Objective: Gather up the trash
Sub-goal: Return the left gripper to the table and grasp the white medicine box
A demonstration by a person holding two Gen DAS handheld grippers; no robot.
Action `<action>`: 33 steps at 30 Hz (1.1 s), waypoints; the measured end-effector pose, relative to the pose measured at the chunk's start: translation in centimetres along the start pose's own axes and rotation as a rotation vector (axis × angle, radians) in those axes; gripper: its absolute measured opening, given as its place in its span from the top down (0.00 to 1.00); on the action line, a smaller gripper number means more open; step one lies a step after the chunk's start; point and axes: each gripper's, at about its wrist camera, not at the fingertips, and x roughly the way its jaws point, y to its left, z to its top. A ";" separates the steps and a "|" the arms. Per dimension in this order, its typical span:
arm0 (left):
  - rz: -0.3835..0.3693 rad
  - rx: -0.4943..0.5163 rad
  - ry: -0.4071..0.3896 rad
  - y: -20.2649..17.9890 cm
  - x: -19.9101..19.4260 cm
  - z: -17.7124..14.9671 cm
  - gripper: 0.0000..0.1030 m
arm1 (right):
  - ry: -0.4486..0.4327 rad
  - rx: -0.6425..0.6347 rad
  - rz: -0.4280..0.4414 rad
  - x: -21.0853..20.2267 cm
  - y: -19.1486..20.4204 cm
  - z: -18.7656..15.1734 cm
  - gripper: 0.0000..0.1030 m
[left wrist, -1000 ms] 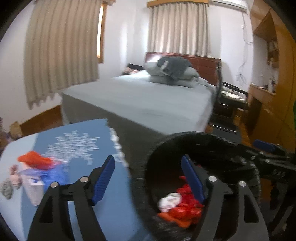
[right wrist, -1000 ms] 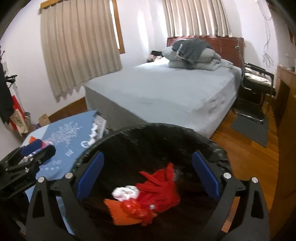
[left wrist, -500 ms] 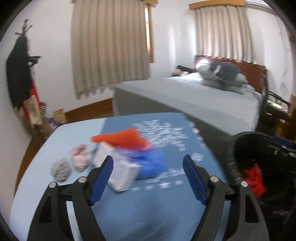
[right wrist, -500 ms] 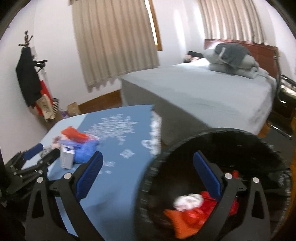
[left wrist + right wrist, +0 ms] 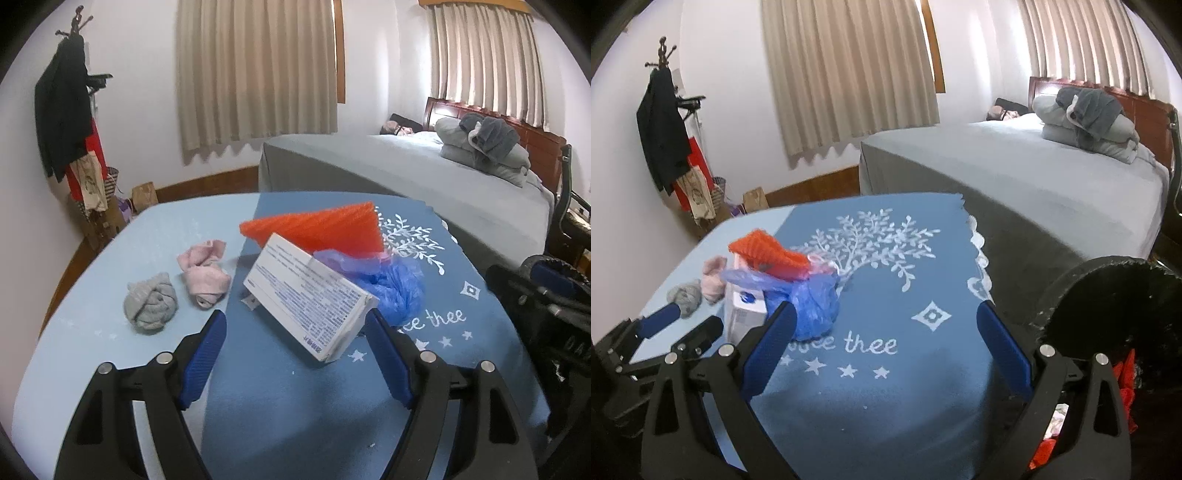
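Five bits of trash lay on the table (image 5: 110,369), all ahead of the left gripper (image 5: 295,354), whose jaws stood wide apart with nothing clamped. Closest was the white box (image 5: 308,295), tilted, its near corner poking just into the gap between the blue pads. It looked like light, stiff card, probably empty and easy to crush; best taken across its narrow sides, near the low end, with a gentle squeeze. Touching it just beyond, toward the right pad, sat the blue plastic bag (image 5: 391,288): soft, slippery, near weightless, so pinch a bunched fold. Behind the box was the orange foam net (image 5: 325,229), springy and light; grab an edge. Off past the left pad, apart from the box, lay the pink wad (image 5: 205,273) and the grey wad (image 5: 149,302), both crumpled soft and fine to take anywhere.

Right gripper (image 5: 882,343) hovered over bare tablecloth (image 5: 886,387), jaws wide apart and empty, the bag just outside its left pad. Right of those jaws stood the black bin (image 5: 1108,295), red scraps already inside.
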 end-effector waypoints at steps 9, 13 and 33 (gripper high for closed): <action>-0.032 -0.014 0.012 -0.6 1.5 0.5 0.26 | 0.018 0.032 -0.010 0.8 -0.8 -0.4 0.08; -0.025 -0.008 0.060 -1.0 2.7 0.6 0.26 | 0.023 0.026 -0.009 0.9 -0.8 -0.4 0.08; 0.004 -0.062 0.063 2.2 1.5 -0.1 0.26 | 0.089 -0.028 -0.006 2.4 0.5 -0.7 0.08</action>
